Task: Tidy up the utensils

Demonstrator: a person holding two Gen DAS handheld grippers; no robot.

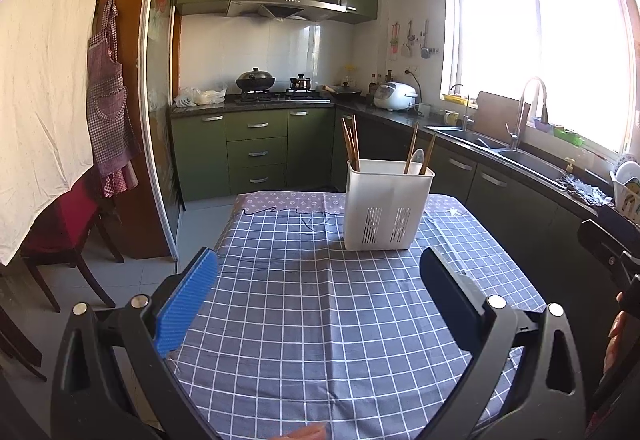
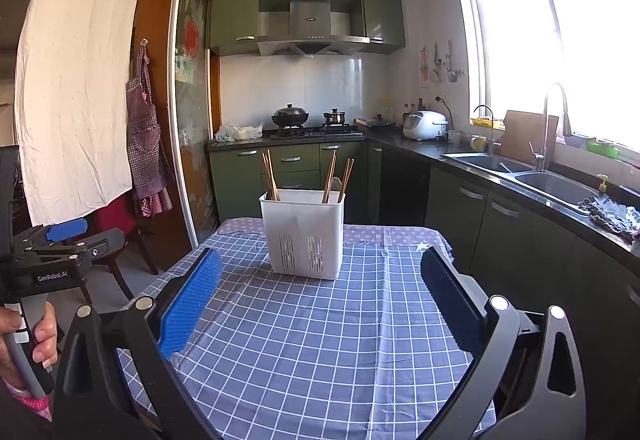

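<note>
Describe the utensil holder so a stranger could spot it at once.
Start at the table with the blue checked cloth. Toward its far end stands the white plastic utensil holder, the only thing on it: a boxy tub with slotted vents low on its front and wooden chopsticks sticking up.

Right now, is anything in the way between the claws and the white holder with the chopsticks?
No. Only bare checked tablecloth lies between the open right claw and the white holder. The left claw is open too, with nothing in front of it.

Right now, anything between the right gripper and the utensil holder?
Nothing: only bare checked tablecloth lies between the open right gripper and the white utensil holder, seen in the right wrist view. Chopsticks already stand inside it.
</note>
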